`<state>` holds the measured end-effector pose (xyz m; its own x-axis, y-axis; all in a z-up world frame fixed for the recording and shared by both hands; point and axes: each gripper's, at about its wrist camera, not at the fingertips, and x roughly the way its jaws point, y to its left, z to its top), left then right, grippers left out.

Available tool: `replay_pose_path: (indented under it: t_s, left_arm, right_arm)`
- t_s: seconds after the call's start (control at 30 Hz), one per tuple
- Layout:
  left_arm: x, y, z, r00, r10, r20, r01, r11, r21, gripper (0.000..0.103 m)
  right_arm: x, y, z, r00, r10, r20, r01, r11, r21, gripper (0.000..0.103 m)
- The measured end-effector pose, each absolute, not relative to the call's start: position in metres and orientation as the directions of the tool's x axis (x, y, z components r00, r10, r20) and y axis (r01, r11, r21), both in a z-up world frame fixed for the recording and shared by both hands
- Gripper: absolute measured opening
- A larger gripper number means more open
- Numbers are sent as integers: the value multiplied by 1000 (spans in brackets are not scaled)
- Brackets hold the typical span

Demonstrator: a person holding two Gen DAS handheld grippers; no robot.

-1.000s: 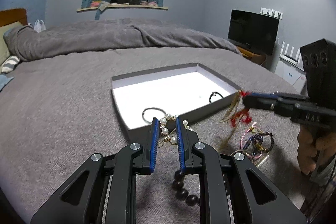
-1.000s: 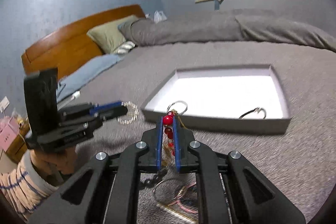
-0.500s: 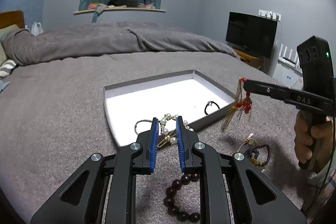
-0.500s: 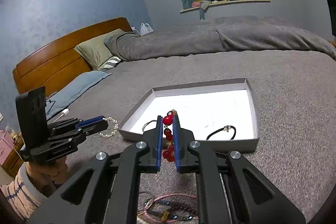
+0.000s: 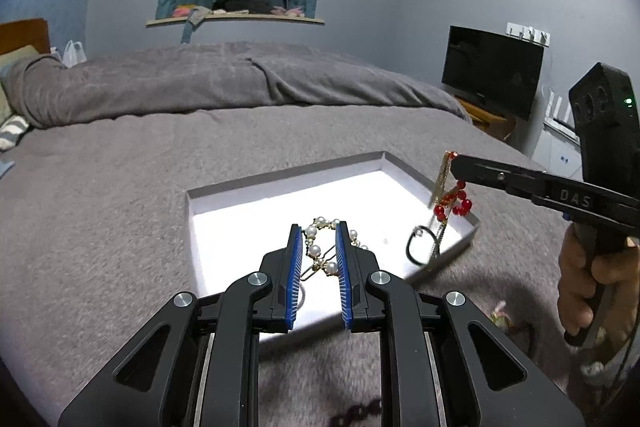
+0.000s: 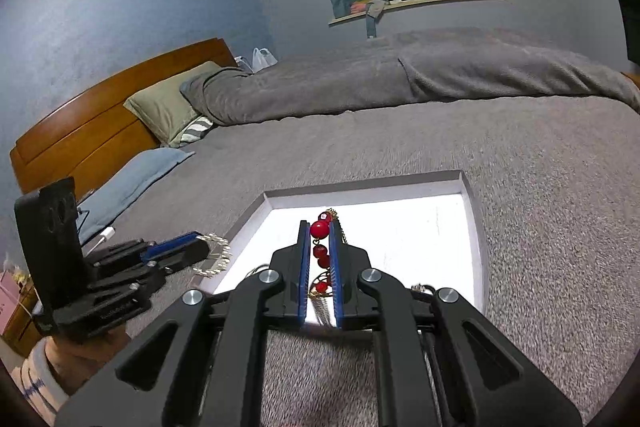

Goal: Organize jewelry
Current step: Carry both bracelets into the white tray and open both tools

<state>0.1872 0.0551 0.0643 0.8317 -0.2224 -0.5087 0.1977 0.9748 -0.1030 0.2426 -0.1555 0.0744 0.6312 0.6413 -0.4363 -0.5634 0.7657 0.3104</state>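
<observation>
A shallow white tray (image 5: 280, 183) (image 6: 472, 227) lies on the grey bed. My left gripper (image 5: 318, 231) is shut on a pearl and gold bracelet (image 5: 316, 250) and holds it above the tray's near edge; it also shows in the right wrist view (image 6: 212, 255). My right gripper (image 6: 320, 227) is shut on a red bead and gold chain piece (image 6: 320, 229), which hangs over the tray's right corner in the left wrist view (image 5: 450, 195). A black ring-shaped band (image 5: 422, 247) lies inside the tray.
Dark beads (image 5: 360, 411) and other loose jewelry (image 5: 500, 315) lie on the grey blanket (image 5: 100, 207) near me. Pillows (image 6: 168, 107) and a wooden headboard (image 6: 80, 135) are at the left. A television (image 5: 492, 71) stands at the right.
Both grippers have lifted their pieces off the blanket and moved forward over the tray. The loose pile has dropped below and behind them.
</observation>
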Motion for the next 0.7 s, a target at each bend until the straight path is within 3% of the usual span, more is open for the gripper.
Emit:
replay_pose_path:
  t_s: [0.3, 0.7]
  left_arm:
    - [225, 42, 44, 795, -233, -560, 206, 972, -111, 18]
    - [230, 52, 35, 780, -211, -589, 185, 977, -106, 18]
  right_arm:
    - [262, -154, 75, 636, 638, -435, -546, 770, 330, 9]
    - [290, -131, 26, 547, 585, -599, -506, 801, 320, 10]
